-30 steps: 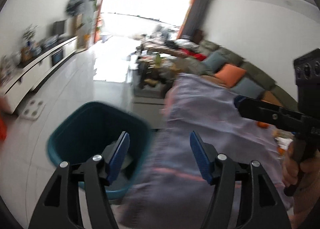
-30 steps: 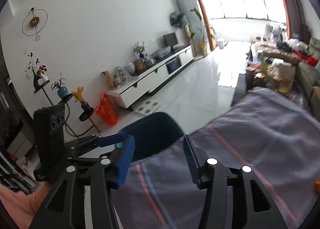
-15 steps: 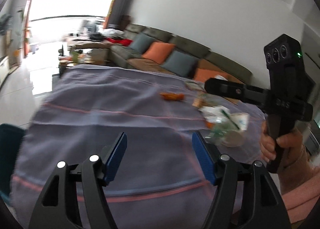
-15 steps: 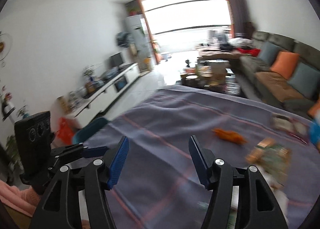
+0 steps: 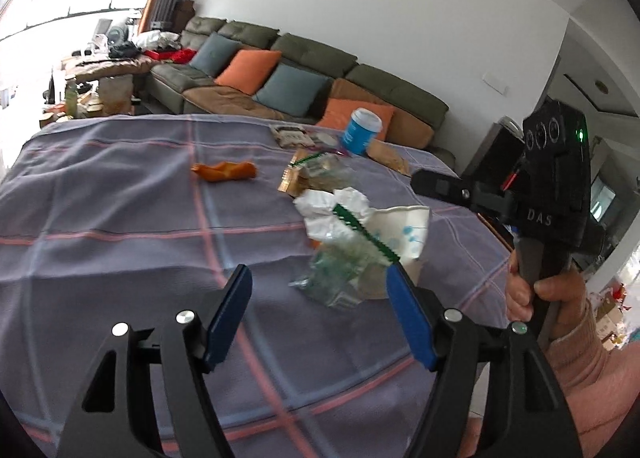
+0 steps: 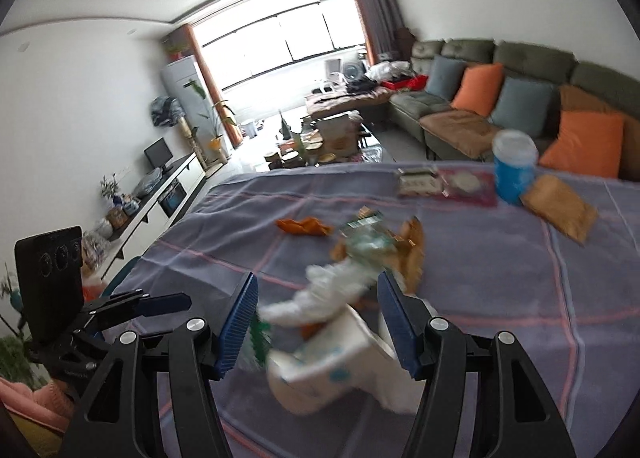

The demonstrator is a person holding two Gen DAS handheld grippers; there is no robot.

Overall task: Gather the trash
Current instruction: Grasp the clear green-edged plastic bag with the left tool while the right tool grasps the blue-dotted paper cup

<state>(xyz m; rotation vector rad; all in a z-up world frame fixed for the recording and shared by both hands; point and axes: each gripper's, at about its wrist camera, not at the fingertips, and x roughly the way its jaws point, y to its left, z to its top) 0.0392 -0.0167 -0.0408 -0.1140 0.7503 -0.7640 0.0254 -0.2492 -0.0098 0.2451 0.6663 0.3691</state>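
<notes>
1. Left wrist view: the left gripper [image 5: 320, 312] hangs above the purple plaid tablecloth [image 5: 120, 217] with its blue pads [image 5: 230, 314] spread wide; its jaws have just been opening, and nothing lies between them.
2. Just beyond its right pad sits a heap of trash: a crumpled white tissue [image 5: 332, 209], a crushed paper cup [image 5: 404, 234] and a clear wrapper with a green serrated edge [image 5: 340, 274]. How they overlap is hard to make out.
3. Farther off lie an orange scrap [image 5: 224, 171], a golden snack wrapper [image 5: 296, 177] and a blue cup with a white lid [image 5: 360, 131]. Flat packets behind it are too small to identify.
4. At the right edge a hand [image 5: 540, 294] grips the handle of the right gripper [image 5: 434, 183], seen from the side, so its spread cannot be judged here; the sleeve is cut off by the frame.
5. Right wrist view: the picture is blurred. The right gripper [image 6: 318, 322] has its pads apart, jaws lately opening, and the crushed paper cup [image 6: 320, 362] with the tissue [image 6: 332, 290] lies between them; the pads do not press on it.
6. The blue cup [image 6: 514, 167] stands upright near the far edge beside a tan packet [image 6: 560, 205].
7. At lower left the left gripper [image 6: 160, 304] shows only partly, with a pink sleeve [image 6: 36, 398] below it, cut off.
8. A sofa with orange cushions [image 6: 580, 141] lies behind the table.
</notes>
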